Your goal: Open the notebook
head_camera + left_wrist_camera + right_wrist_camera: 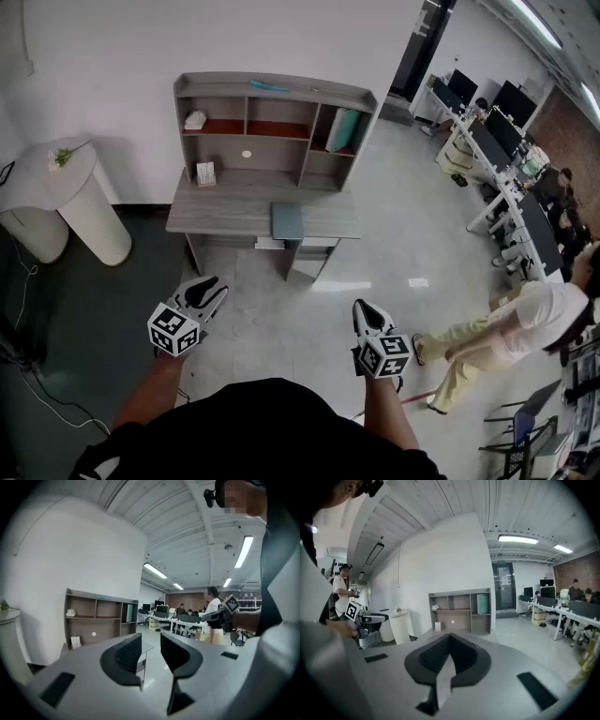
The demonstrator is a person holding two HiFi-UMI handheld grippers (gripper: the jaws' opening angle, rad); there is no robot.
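Left tongs [208, 291] and right tongs [370, 314] hang in the air, well short of the desk [225, 211].
The left tongs are spread with nothing between them. The right tongs are pressed together and empty. The grey-blue notebook [287, 221] lies closed and flat at the desk's front edge, below the shelf unit [272, 94]. A person [525, 323] is mid-stride on the floor at the right.

You hold two grippers, the left gripper [208, 286] and the right gripper [367, 309]; at twelve o'clock, one desk [225, 214] and one notebook [287, 222].
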